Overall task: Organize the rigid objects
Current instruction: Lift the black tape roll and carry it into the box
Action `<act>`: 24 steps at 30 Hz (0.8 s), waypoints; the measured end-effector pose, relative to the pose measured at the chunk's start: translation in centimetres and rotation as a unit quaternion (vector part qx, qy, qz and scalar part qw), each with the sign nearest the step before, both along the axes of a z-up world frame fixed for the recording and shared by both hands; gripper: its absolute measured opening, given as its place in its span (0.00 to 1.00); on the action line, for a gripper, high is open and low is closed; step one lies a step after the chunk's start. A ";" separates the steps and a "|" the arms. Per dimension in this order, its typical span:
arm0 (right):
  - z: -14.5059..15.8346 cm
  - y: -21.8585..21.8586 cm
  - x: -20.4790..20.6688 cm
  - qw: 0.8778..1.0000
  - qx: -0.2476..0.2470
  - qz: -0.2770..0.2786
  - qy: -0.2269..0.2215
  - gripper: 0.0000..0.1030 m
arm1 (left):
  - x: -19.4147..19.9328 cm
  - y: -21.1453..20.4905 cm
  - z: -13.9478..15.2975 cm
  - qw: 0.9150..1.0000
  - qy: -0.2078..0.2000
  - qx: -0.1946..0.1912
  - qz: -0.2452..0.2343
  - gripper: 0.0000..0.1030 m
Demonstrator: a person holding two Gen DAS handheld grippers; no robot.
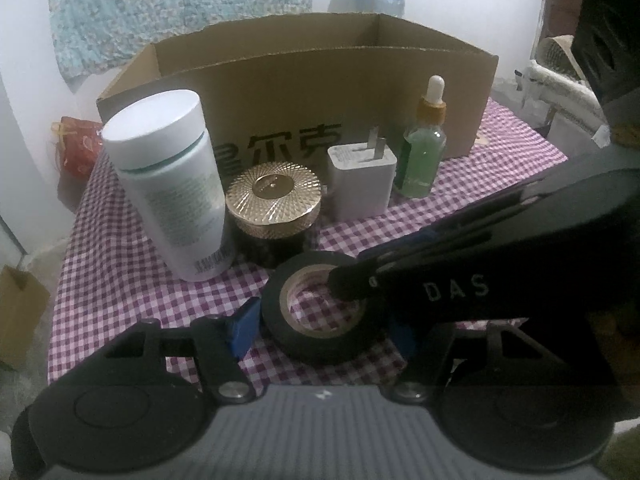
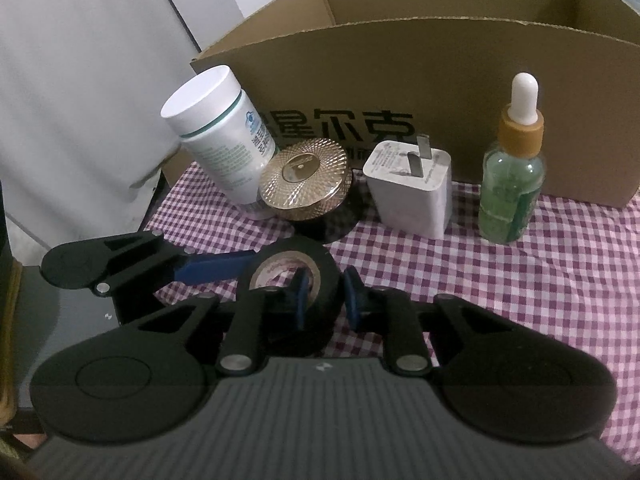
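A black tape roll [image 1: 316, 346] [image 2: 286, 250] lies flat on the purple checked tablecloth [image 1: 120, 300]. My left gripper [image 1: 325, 326] straddles it: the left blue pad [image 1: 245, 326] rests against its outer wall, and the right pad is half hidden under my right gripper. My right gripper [image 2: 327, 300] is shut on the roll's wall, one pad [image 2: 300, 300] inside the hole and one outside. Behind stand a white bottle [image 1: 168, 184] [image 2: 224, 144], a gold-lidded jar [image 1: 274, 196] [image 2: 304, 180], a white charger plug [image 1: 362, 180] [image 2: 412, 196] and a green dropper bottle [image 1: 424, 152] [image 2: 512, 196].
An open cardboard box [image 1: 320, 92] [image 2: 440, 80] stands right behind the row of objects. A red bag [image 1: 76, 148] sits past the table's left edge, and a small carton [image 1: 20, 316] stands on the floor. Bare checked cloth [image 2: 540, 280] lies to the right.
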State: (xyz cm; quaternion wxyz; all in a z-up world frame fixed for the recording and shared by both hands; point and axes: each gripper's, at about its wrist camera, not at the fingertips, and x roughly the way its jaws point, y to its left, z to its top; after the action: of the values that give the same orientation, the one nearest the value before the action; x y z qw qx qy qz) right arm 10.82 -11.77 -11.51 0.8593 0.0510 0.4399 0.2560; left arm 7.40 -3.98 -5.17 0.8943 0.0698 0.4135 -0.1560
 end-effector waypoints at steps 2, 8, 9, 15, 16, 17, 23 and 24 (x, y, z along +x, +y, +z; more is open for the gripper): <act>0.2 0.1 -0.3 1.000 0.001 0.001 -0.003 0.17 | -0.4 0.2 0.5 1.000 -0.004 -0.004 0.001 0.65; 2.6 0.0 -1.9 0.999 0.007 0.004 -0.033 0.17 | -2.1 0.2 2.9 0.999 -0.041 0.006 0.001 0.65; 3.1 -0.1 -2.2 0.999 0.010 0.004 -0.040 0.17 | -2.3 0.3 3.5 0.999 -0.048 0.006 0.002 0.65; 7.2 -0.3 -3.6 0.995 0.028 0.014 -0.094 0.17 | -3.5 0.3 7.6 0.995 -0.103 0.010 0.011 0.65; 7.9 -0.4 -3.6 0.994 0.030 0.017 -0.105 0.17 | -3.5 0.3 8.3 0.993 -0.113 0.014 0.012 0.65; 8.7 -0.4 -3.6 0.993 0.033 0.021 -0.115 0.17 | -3.5 0.2 9.0 0.992 -0.125 0.020 0.012 0.65; 13.3 -0.3 -2.0 0.984 0.037 0.040 -0.170 0.17 | -1.1 0.0 13.1 0.984 -0.175 0.040 0.010 0.65; 14.3 -0.4 -1.6 0.983 0.035 0.042 -0.178 0.17 | -0.3 0.0 13.6 0.983 -0.178 0.040 0.008 0.65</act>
State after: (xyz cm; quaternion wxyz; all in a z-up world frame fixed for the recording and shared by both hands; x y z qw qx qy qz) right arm 9.22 -12.18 2.74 0.9100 0.0159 0.2728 0.3119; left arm 7.08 -4.01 8.43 0.9513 0.1284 0.2546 -0.1173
